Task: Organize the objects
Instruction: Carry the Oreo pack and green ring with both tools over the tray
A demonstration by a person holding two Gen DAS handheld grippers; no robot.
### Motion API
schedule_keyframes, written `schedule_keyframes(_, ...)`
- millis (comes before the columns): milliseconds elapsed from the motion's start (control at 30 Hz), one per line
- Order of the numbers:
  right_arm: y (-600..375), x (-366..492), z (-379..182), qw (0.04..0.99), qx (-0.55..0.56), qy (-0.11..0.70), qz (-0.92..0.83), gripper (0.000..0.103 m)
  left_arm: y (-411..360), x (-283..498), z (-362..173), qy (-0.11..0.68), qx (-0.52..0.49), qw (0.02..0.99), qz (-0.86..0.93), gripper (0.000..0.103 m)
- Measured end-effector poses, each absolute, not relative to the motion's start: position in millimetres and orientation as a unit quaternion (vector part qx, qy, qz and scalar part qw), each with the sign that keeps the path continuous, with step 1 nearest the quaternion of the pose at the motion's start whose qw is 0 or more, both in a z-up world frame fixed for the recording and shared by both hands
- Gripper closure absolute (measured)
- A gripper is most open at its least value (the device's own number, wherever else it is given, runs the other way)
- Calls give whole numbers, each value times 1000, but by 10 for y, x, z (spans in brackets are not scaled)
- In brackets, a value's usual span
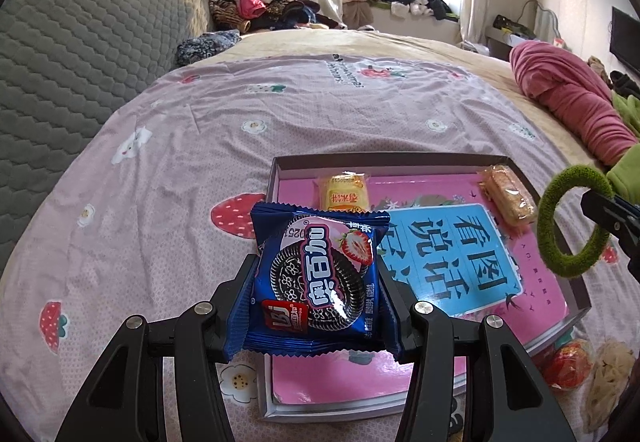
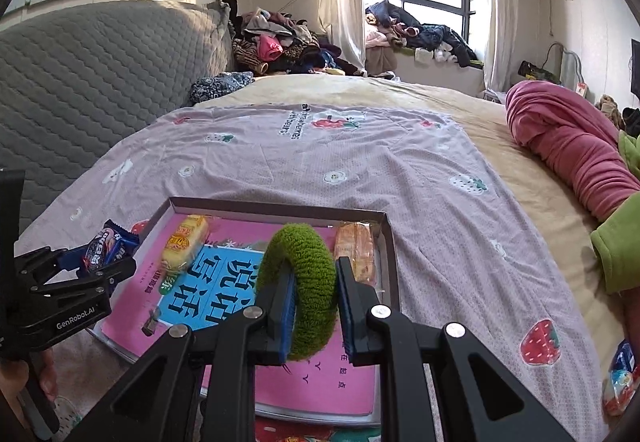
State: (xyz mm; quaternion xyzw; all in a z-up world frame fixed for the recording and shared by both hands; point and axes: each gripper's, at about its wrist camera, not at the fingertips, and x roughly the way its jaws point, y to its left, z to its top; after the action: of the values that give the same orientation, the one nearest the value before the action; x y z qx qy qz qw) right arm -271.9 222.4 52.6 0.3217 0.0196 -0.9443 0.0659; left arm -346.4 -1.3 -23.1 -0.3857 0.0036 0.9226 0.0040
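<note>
Together we held a blue foil cookie packet (image 1: pixel 318 278) in our left gripper (image 1: pixel 320 282) and a green fuzzy hair ring (image 2: pixel 300 286) pinched in our right gripper (image 2: pixel 316 306), above the grey shallow cardboard box (image 1: pixel 576 294).

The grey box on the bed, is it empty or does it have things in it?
Not empty. The grey box holds a pink book with two wrapped snacks, yellow and orange, on it.

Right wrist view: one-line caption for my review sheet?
Right gripper clamps a green fuzzy ring above a shallow box holding a pink book and two snacks.
</note>
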Motion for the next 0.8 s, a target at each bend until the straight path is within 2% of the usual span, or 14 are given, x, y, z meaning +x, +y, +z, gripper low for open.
schedule_keyframes(800,2098,-2853,260,80,372,40,-924,83,-56,-3581,-460,-2,-420,17,907,48)
